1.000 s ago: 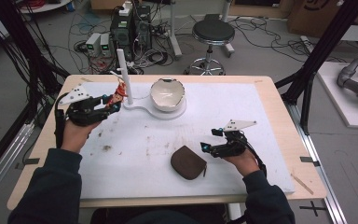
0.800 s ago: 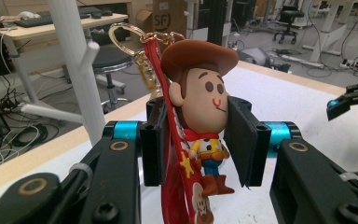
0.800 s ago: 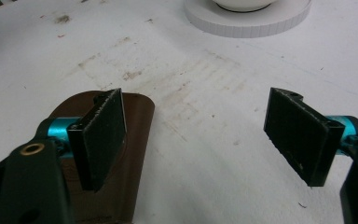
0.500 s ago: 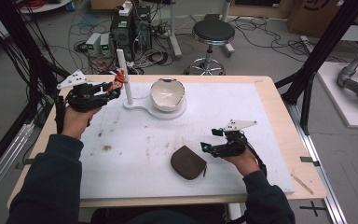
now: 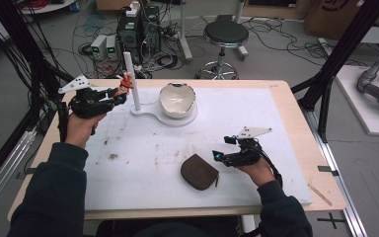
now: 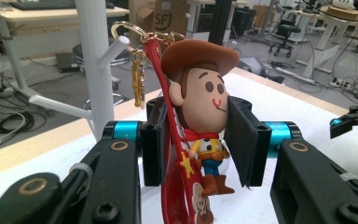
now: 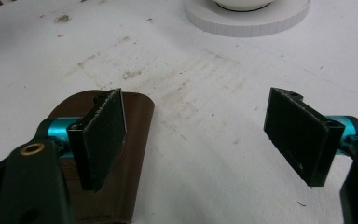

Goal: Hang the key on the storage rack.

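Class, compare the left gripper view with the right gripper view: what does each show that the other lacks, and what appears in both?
Left gripper view: a cowboy figure keychain clamped between the left gripper pads, its gold ring by a peg of the white stand.

Right gripper view: the open right gripper with nothing between its pads, a brown pouch beside one pad, and the stand's round base.

Both: the white table cover.
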Demonstrator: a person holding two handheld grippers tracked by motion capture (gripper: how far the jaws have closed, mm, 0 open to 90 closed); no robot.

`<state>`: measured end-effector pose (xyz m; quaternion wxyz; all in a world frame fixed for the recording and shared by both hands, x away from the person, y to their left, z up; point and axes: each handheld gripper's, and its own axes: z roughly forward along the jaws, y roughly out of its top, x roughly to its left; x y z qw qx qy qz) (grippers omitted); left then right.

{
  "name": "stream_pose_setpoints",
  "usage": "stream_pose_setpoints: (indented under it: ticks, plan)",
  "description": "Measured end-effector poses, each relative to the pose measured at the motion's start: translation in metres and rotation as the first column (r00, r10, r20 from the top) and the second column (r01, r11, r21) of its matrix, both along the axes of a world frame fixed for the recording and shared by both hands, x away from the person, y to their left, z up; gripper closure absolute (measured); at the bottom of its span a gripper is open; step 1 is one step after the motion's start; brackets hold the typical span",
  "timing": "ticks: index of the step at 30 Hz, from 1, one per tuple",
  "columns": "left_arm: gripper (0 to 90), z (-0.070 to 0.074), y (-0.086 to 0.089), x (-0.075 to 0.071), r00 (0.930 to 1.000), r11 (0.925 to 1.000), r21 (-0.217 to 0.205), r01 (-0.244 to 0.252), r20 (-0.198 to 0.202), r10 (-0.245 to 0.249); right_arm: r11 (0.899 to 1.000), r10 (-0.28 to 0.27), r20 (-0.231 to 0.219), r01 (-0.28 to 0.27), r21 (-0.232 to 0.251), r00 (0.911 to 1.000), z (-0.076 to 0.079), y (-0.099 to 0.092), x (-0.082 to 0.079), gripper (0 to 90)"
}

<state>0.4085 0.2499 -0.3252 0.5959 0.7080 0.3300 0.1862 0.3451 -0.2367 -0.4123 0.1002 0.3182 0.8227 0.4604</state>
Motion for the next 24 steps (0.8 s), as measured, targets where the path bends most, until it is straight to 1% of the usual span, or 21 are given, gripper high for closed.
stream_pose_setpoints:
  ticks: [3,6,8,10,13,16,19,20,21,22,23,24]
  plan:
    - [59.8,-0.003,0.001,0.004,0.9995,0.9999,-0.007,-0.009,-0.03,0.009,1.0,-0.001,0.001,0.001,0.002,1.0,0.0,0.0,0.0,20.9]
    - [59.9,-0.004,0.003,0.005,0.9991,0.9998,-0.008,-0.018,-0.039,0.018,1.0,-0.002,0.001,0.002,0.006,1.0,0.001,-0.001,0.0,20.9]
    - [59.8,-0.007,0.007,0.003,0.9991,0.9986,-0.048,-0.025,-0.037,0.023,1.0,-0.003,0.0,0.003,0.005,1.0,0.001,-0.001,0.0,20.9]
    - [59.9,-0.01,0.009,0.003,0.9987,0.9982,-0.052,-0.03,-0.043,0.027,1.0,-0.004,-0.001,0.004,0.008,1.0,0.0,-0.002,0.0,20.9]
    - [59.9,-0.018,0.015,0.002,0.9972,0.996,-0.079,-0.042,-0.065,0.036,1.0,-0.004,-0.002,0.004,0.004,1.0,0.0,-0.001,0.0,20.9]
    - [59.9,-0.022,0.017,0.003,0.9966,0.9898,-0.136,-0.043,-0.076,0.033,1.0,-0.002,-0.001,0.002,-0.001,1.0,0.0,0.0,0.0,20.9]
    - [59.8,-0.022,0.015,0.003,0.9965,0.9908,-0.126,-0.05,-0.073,0.041,1.0,-0.003,-0.001,0.003,-0.002,1.0,0.0,0.0,0.0,20.9]
    - [59.7,-0.024,0.012,0.005,0.9948,0.9901,-0.123,-0.069,-0.083,0.059,1.0,-0.004,-0.003,0.004,-0.001,1.0,0.0,0.0,0.0,20.9]
    - [59.6,-0.024,0.011,0.006,0.9931,0.9891,-0.115,-0.091,-0.084,0.082,1.0,-0.004,-0.004,0.004,-0.002,1.0,0.0,0.0,0.0,20.9]
    - [59.3,-0.024,0.011,0.006,0.9931,0.9891,-0.115,-0.091,-0.084,0.082,1.0,-0.004,-0.005,0.004,-0.002,1.0,0.0,0.0,0.0,20.9]
    - [58.1,-0.025,0.009,0.007,0.9881,0.9844,-0.114,-0.134,-0.091,0.124,1.0,-0.003,-0.003,0.003,-0.001,1.0,-0.001,0.0,0.0,20.9]
    - [51.8,-0.025,0.009,0.007,0.9881,0.9844,-0.114,-0.134,-0.091,0.124,1.0,-0.004,-0.001,0.004,-0.002,1.0,0.0,0.0,0.0,20.9]
